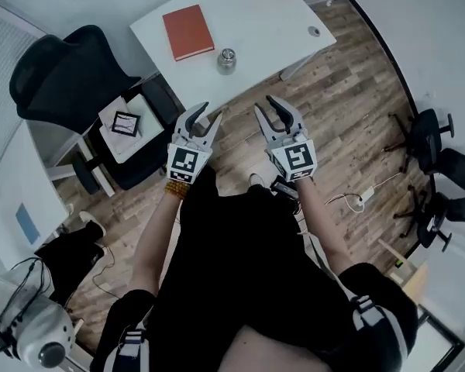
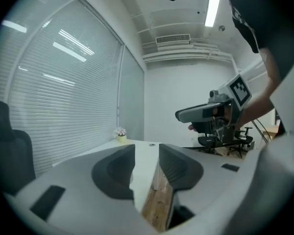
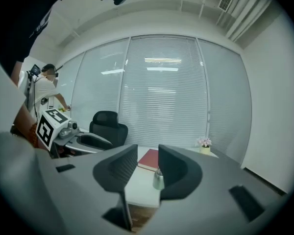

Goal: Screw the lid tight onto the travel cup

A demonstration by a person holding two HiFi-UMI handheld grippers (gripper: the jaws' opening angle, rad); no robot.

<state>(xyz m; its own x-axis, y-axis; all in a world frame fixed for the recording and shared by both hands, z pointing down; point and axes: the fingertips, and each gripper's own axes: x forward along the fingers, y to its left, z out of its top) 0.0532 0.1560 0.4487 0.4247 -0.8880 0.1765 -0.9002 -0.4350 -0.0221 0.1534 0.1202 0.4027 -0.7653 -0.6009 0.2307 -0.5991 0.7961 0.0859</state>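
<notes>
Apart: cup (image 1: 227, 60), L gripper (image 1: 211, 113), R gripper (image 1: 263, 104)

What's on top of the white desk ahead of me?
A red book and the metal travel cup, apart, plus a small flower pot at the far corner. Anything under the book is covered.

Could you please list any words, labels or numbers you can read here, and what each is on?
No readable text anywhere.
Red book: no print visible on its cover.
Framed card: too small to read.
Left gripper and right gripper: only square marker patterns, no letters.
</notes>
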